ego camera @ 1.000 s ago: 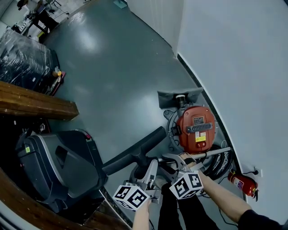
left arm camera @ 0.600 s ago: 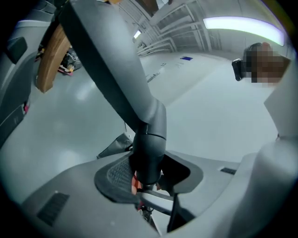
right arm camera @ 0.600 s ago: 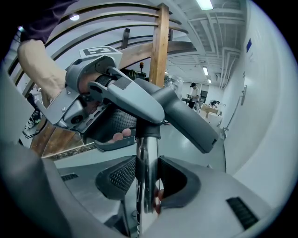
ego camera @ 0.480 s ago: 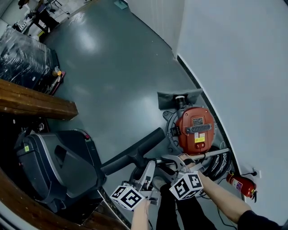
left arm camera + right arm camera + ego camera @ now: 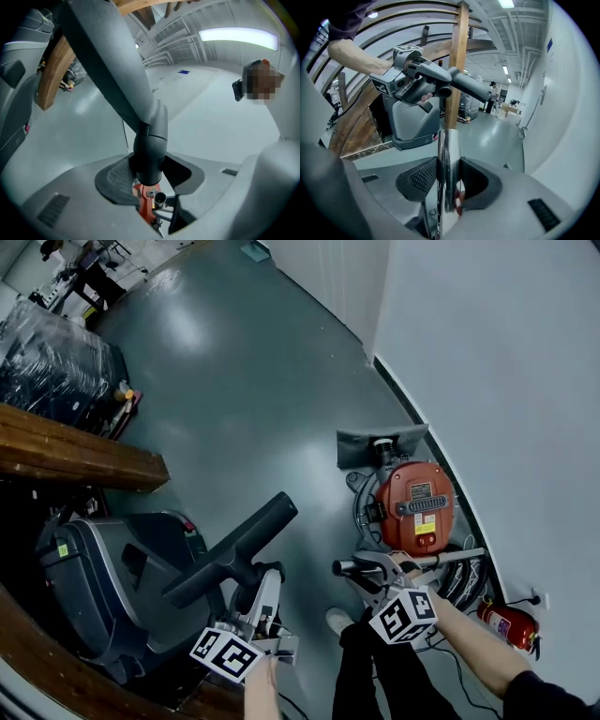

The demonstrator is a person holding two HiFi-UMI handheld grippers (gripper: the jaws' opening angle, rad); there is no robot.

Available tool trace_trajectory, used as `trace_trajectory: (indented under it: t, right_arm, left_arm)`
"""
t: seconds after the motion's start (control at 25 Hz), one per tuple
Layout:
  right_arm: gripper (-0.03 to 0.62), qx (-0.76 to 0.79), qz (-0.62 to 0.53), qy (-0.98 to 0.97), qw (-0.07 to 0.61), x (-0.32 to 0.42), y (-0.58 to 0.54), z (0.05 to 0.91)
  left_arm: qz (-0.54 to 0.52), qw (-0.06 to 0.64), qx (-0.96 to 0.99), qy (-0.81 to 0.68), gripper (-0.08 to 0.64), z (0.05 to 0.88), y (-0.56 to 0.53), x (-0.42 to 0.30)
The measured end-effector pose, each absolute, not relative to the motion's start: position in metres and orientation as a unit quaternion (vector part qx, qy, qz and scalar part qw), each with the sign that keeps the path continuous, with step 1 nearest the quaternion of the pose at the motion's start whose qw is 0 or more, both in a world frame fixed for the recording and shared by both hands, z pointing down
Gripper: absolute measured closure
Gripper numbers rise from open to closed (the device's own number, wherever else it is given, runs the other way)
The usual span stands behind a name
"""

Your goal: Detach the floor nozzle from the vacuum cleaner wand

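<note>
The dark grey floor nozzle (image 5: pixel 234 549) is off the chrome wand (image 5: pixel 441 559), and a gap of floor shows between the two. My left gripper (image 5: pixel 263 581) is shut on the nozzle's round neck (image 5: pixel 150 159), which sits between both pads in the left gripper view. The nozzle's long head (image 5: pixel 103 61) runs up and to the left there. My right gripper (image 5: pixel 371 569) is shut on the wand (image 5: pixel 447 168) close to its open end (image 5: pixel 159 199). In the right gripper view my left gripper (image 5: pixel 440 89) holds the nozzle (image 5: pixel 473 86) up at the upper left.
A red vacuum canister (image 5: pixel 417 505) stands by the white wall (image 5: pixel 506 381), with black hose coiled beside it. A grey flat piece (image 5: pixel 375 443) lies just beyond it. A fire extinguisher (image 5: pixel 506 622) lies at right. A grey machine (image 5: pixel 112 587) and a wooden beam (image 5: pixel 75 456) stand at left.
My left gripper has swung left and upward with the nozzle, which has come away from the wand's end. The right gripper and the wand have stayed in place.
</note>
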State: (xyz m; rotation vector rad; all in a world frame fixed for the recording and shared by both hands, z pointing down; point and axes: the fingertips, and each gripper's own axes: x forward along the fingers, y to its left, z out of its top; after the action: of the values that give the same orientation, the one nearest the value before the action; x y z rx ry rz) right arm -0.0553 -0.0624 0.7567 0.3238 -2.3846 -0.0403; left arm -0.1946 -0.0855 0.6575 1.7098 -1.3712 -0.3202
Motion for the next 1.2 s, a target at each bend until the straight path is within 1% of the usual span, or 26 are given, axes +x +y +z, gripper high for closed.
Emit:
trace_trajectory:
  t: [0.2, 0.36, 0.44, 0.64, 0.76, 0.84, 0.96, 1.2]
  right_arm:
    - [0.428, 0.118, -0.012, -0.925, 0.36, -0.058, -0.059, 0.754]
    - [0.39, 0.112, 0.051, -0.934, 0.335, -0.06, -0.055, 0.726]
    - [0.388, 0.127, 0.082, -0.938, 0.312, -0.06, -0.057, 0.702]
    - [0.392, 0.178, 0.169, -0.944, 0.222, -0.065, -0.068, 0.615]
    - [0.469, 0.195, 0.196, -0.945, 0.176, -0.069, -0.069, 0.558]
    - [0.504, 0.201, 0.192, -0.948, 0.154, -0.072, -0.066, 0.525]
    - [0.531, 0.207, 0.184, -0.953, 0.123, -0.074, -0.059, 0.478]
    - [0.554, 0.222, 0.165, -0.959, 0.062, -0.072, -0.053, 0.391]
  left_arm:
    - [-0.145, 0.44, 0.683, -0.565, 0.383, 0.646, -0.076, -0.214]
    - [-0.152, 0.443, 0.677, -0.568, 0.383, 0.619, -0.074, -0.214]
    - [-0.141, 0.435, 0.682, -0.57, 0.383, 0.6, -0.071, -0.21]
    - [-0.107, 0.392, 0.708, -0.577, 0.382, 0.546, -0.059, -0.202]
    - [-0.101, 0.366, 0.717, -0.585, 0.383, 0.509, -0.05, -0.2]
    - [-0.101, 0.354, 0.718, -0.59, 0.383, 0.485, -0.043, -0.199]
    - [-0.103, 0.334, 0.724, -0.595, 0.383, 0.447, -0.03, -0.195]
    - [-0.098, 0.274, 0.742, -0.604, 0.382, 0.376, -0.012, -0.183]
